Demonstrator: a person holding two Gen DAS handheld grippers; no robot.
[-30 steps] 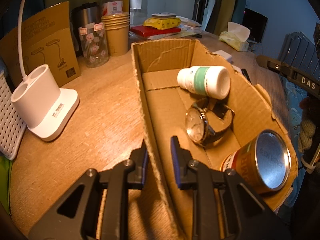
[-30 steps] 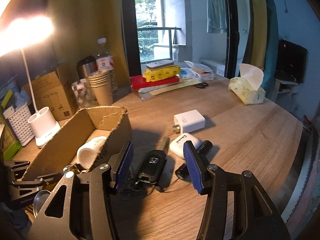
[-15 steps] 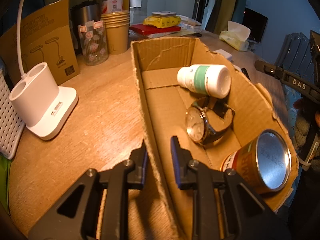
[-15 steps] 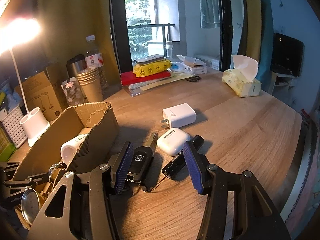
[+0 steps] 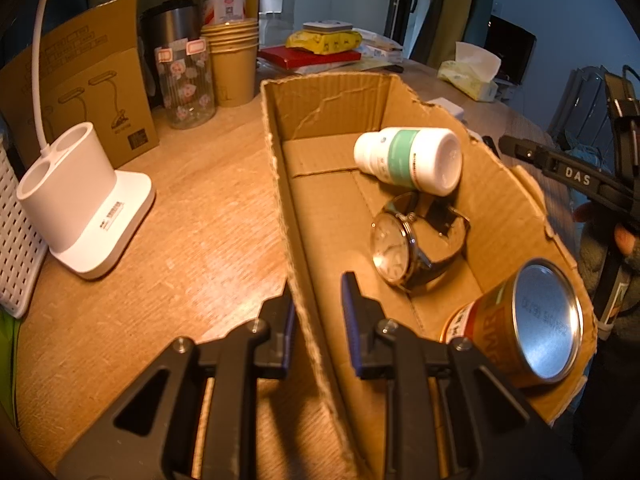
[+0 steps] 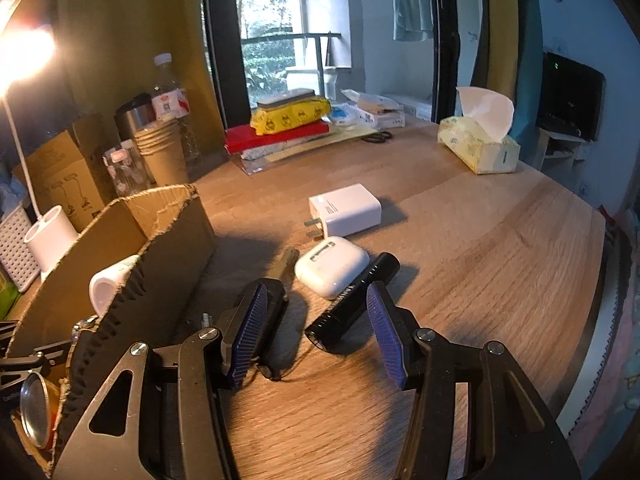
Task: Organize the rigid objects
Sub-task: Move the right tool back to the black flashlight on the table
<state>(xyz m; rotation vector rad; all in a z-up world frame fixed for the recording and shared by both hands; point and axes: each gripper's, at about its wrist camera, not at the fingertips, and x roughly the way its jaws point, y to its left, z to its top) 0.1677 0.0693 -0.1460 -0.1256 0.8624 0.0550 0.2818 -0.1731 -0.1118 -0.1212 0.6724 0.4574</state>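
A cardboard box (image 5: 280, 184) lies on the wooden table and holds a white pill bottle (image 5: 408, 160), a wristwatch (image 5: 400, 248) and a tin can (image 5: 528, 324). My left gripper (image 5: 316, 320) straddles the box's near wall, jaws close around it. My right gripper (image 6: 314, 332) is open, low over a black flashlight (image 6: 352, 300). A car key (image 6: 276, 304) lies by its left finger. A white earbud case (image 6: 332, 266) and a white charger (image 6: 344, 210) lie just beyond. The box also shows in the right wrist view (image 6: 168, 252).
A white lamp base (image 5: 76, 196), a cardboard package (image 5: 84, 92), a glass jar (image 5: 184, 84) and stacked paper cups (image 5: 234, 64) stand left of the box. Books with a yellow pack (image 6: 288, 120) and a tissue box (image 6: 480, 148) sit at the table's back.
My right gripper has moved forward and to the right, from over the car key to over the flashlight. My left gripper still holds the box wall.
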